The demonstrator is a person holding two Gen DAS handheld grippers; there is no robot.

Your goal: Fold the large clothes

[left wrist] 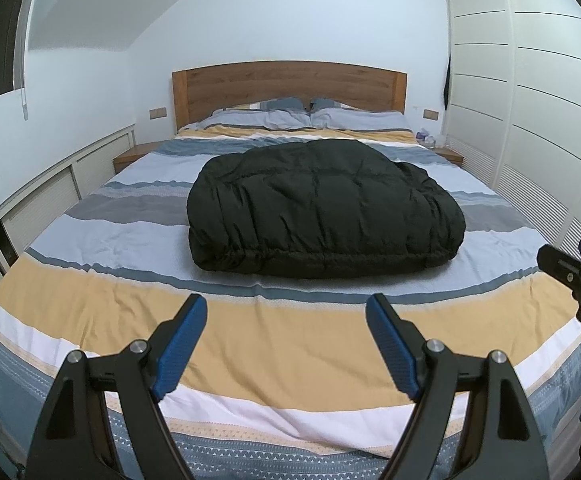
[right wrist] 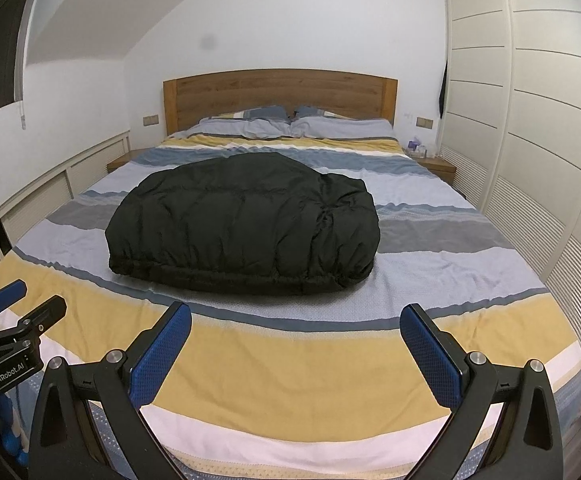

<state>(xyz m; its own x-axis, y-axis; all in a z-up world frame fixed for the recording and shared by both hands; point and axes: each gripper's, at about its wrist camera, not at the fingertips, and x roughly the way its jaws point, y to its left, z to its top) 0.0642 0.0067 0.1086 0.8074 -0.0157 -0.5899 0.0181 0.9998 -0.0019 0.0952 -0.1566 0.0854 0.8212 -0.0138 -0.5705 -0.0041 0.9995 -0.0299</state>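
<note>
Left hand-held gripper (left wrist: pixel 286 344) wide open, empty | right hand-held gripper (right wrist: pixel 296 354) likewise (both short of the jacket) | black puffer jacket (right wrist: pixel 242 220) lies mid-bed (right wrist: pixel 310 364), near hem reachable

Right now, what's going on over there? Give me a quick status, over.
Left hand-held gripper open, empty. Right hand-held gripper open, empty. Black puffer jacket lying bundled mid-bed, untouched. Nothing between it and the grippers.

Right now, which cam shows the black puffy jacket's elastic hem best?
Left wrist view: the black puffy jacket sits nearly centred, its gathered hem facing the camera end to end. The right wrist view shows the whole jacket too, but shifted left of centre.
</note>
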